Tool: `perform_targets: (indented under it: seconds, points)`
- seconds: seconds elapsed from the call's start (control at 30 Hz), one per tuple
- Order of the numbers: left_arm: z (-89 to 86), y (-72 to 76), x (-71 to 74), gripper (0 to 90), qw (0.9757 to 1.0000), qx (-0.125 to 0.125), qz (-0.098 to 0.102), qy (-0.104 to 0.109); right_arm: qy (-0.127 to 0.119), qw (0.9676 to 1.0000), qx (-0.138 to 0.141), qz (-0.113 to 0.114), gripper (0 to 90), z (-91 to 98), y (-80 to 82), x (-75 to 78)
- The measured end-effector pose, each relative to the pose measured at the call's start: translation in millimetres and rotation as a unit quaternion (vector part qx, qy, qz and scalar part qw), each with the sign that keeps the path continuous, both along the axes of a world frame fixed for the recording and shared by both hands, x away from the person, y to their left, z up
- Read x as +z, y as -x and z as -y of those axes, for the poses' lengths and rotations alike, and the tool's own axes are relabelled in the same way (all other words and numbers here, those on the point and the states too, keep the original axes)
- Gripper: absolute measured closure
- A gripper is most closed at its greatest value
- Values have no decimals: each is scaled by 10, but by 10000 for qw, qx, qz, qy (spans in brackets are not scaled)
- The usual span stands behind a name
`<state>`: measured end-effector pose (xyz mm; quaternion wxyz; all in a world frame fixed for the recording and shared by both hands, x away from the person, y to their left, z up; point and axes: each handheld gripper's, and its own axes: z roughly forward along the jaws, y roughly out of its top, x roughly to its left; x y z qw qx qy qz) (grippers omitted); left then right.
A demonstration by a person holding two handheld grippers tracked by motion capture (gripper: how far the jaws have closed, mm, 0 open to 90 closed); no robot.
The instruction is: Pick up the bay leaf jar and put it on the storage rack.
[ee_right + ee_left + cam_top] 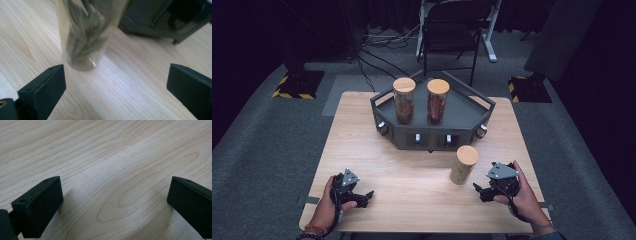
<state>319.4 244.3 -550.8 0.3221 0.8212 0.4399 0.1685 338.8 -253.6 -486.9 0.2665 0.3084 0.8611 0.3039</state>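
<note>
While two jars are already sitting in the tray, I am aiming my right gripper, jaws wide and empty, at the third jar at eleven o'clock; left gripper idling open.

The near half of the light wooden tabletop lies bare between the left tool and the right tool, so either can cross there freely. One obstacle stands just left of the right tool: an upright glass jar with a round wooden lid. Farther off, the dark grey angular tray blocks the far middle, with two tall wooden-lidded jars standing in it. Open wood strips run past the tray on the left and right.
</note>
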Motion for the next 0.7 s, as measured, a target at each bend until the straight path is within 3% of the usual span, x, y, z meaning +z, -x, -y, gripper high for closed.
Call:
perform_targets:
  seconds: [0.33, 0.7]
  points:
    - [0, 0, 0, 3, 10000, 0, -1, -1, 25, 9998, -43, -214, 22, 163, -18, -367]
    - [0, 0, 0, 3, 10000, -1, -1, 0, -335, 9969, -300, -650, 20, 355, -8, -566]
